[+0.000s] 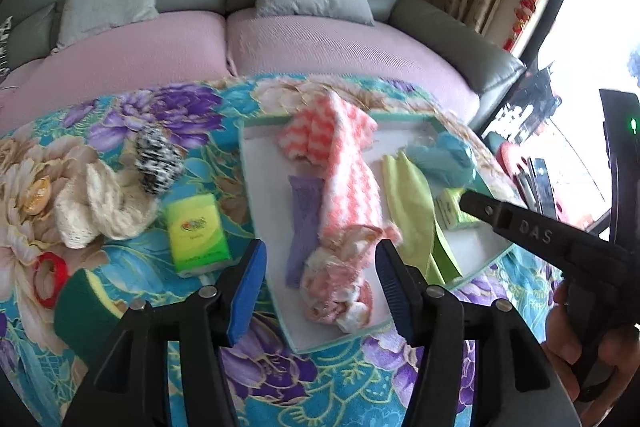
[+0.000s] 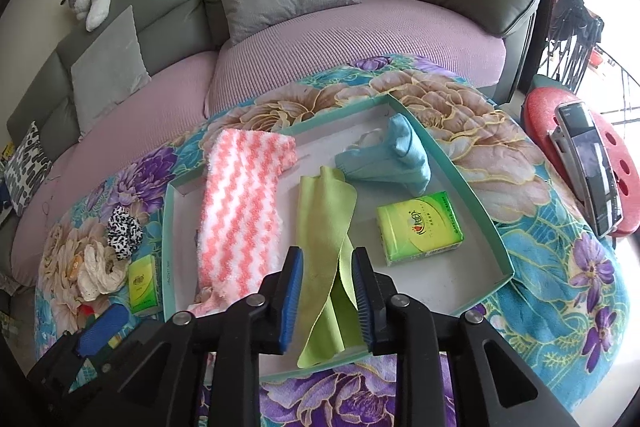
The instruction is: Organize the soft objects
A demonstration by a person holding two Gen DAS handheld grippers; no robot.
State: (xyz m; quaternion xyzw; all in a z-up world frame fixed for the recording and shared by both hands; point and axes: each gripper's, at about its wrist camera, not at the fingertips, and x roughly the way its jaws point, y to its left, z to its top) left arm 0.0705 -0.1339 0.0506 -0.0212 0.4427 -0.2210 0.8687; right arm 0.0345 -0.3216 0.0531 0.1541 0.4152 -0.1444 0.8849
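The pink and white cloth (image 2: 240,207) lies in the tray (image 2: 472,187), its far end hanging over the rim. A purple cloth (image 1: 304,227) is mostly hidden under it. The left tool (image 1: 320,283) is open above it, holding nothing. The right tool (image 2: 326,297) is partly open around the green cloth (image 2: 324,227), and I cannot tell if it touches.

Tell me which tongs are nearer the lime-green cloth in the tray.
Right. The right tongs stand open astride the lime-green cloth. The left tongs stand open over the pink-and-white towel, beside the cloth.
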